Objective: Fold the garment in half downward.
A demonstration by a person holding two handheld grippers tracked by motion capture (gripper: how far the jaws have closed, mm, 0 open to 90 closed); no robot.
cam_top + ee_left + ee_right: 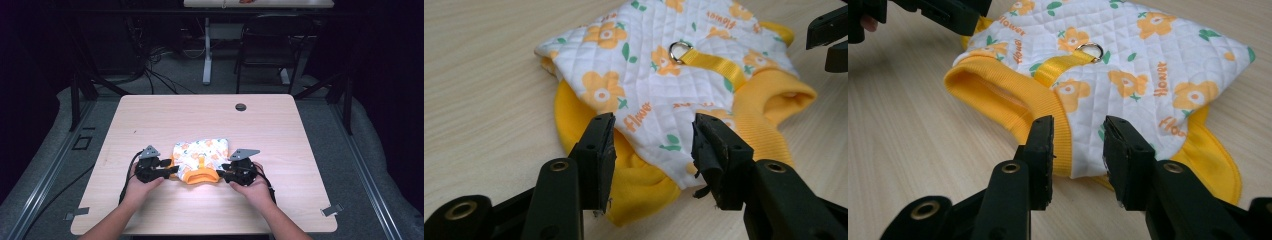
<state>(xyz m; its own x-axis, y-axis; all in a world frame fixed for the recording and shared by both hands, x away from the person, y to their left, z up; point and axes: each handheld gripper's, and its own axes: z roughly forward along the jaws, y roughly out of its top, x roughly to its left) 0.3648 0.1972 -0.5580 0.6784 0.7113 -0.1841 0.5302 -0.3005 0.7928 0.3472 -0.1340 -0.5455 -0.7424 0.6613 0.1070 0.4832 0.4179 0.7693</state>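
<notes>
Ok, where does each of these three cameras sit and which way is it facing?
High view: above the person's side, looking forward and down on the table; both forearms, left gripper and right gripper show.
Left gripper view: rides the left gripper, facing the small flowered garment; own jaws show.
Right gripper view: rides the right gripper, facing the garment's yellow collar; own jaws show.
Shared: both gripper views show the metal ring.

both claws (170, 171) (221, 174) gape open, facing inward.

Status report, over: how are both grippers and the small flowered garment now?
Left gripper open, jaws at garment's edge. Right gripper open, at opposite edge. Flowered garment flat on table, not gripped. Nothing in the way.
</notes>
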